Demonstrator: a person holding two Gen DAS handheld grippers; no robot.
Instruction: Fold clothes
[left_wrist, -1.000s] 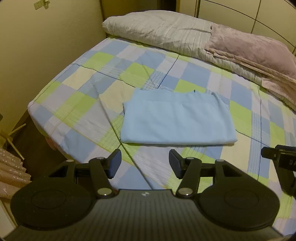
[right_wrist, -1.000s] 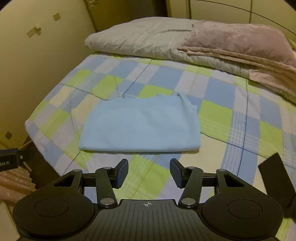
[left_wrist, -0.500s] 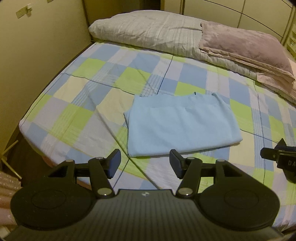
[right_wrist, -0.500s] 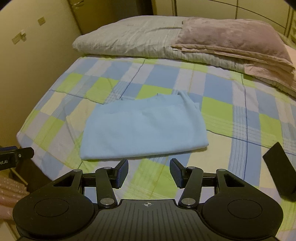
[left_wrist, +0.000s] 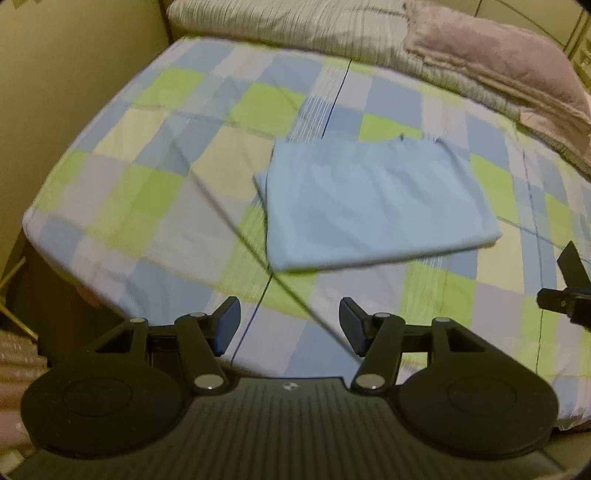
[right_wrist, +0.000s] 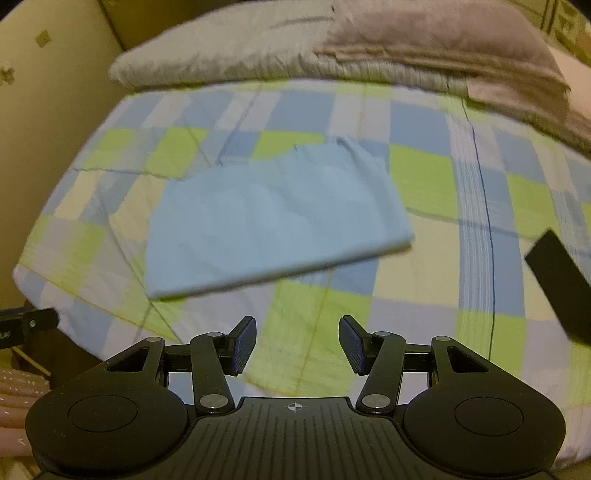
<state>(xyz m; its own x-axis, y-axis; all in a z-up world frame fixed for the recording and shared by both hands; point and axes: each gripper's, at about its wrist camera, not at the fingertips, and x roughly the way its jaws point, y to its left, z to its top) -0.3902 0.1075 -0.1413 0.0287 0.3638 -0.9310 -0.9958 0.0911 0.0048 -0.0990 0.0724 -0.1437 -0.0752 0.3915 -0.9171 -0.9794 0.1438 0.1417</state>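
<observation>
Ahead of the left claw (left_wrist: 290, 325), past its fingertips and a little to the right, one folded light-blue garment (left_wrist: 373, 206) lies flat on the bed (left_wrist: 147, 184). That claw stands released, jaws apart with only the checked sheet between them, hovering above the bed's near edge. Its view alone shows the tip of the right claw (left_wrist: 565, 291) at the far right, level with its own fingers, and a crease line running across the sheet toward its jaws.

From the right claw (right_wrist: 297, 345), the same garment (right_wrist: 273, 218) sits ahead and slightly to the left, clear of the pads. This claw is also released, nothing between its jaws. Only this view shows a dark flat strip (right_wrist: 557, 273) off to its right over the sheet, and a piece of the left claw (right_wrist: 26, 325) at its far left beyond the bed's corner.

Counted: two claws, one blue garment, one striped grey quilt (right_wrist: 229, 48) folded at the head of the bed, one pinkish-brown blanket (right_wrist: 443, 37) lying on that quilt's right part.

Against the earlier frames, both claws have come closer to the bed, so the garment fills more of each view and its near edge lies tilted. Both pictures are now blurred. The jaw gaps look the same as before.
</observation>
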